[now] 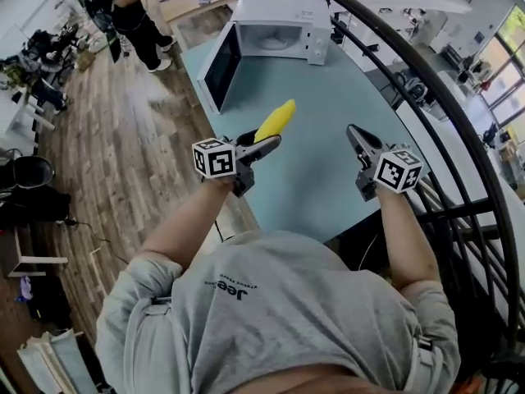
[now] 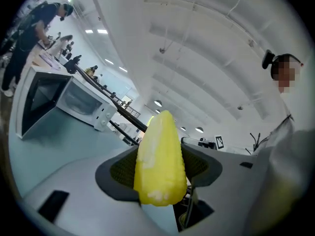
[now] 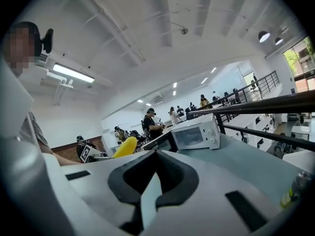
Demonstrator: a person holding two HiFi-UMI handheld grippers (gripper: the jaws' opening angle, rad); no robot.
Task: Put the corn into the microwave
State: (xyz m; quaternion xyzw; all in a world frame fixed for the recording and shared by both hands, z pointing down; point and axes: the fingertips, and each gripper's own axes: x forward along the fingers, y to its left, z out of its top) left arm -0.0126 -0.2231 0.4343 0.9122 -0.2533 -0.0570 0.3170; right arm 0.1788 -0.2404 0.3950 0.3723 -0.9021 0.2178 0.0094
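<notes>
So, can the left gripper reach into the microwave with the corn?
Probably yes: the left gripper holds the corn, the microwave has its door wide open, and nothing on the table blocks the way.

The pale blue-green table (image 1: 316,167) has a smooth, flat top with a rounded near edge. One thing stands on it: a white microwave (image 1: 283,25) at the far end. Its dark-windowed door (image 1: 220,69) hangs wide open to the left over the tabletop, showing the pale inside. The rest of the surface is bare.
</notes>
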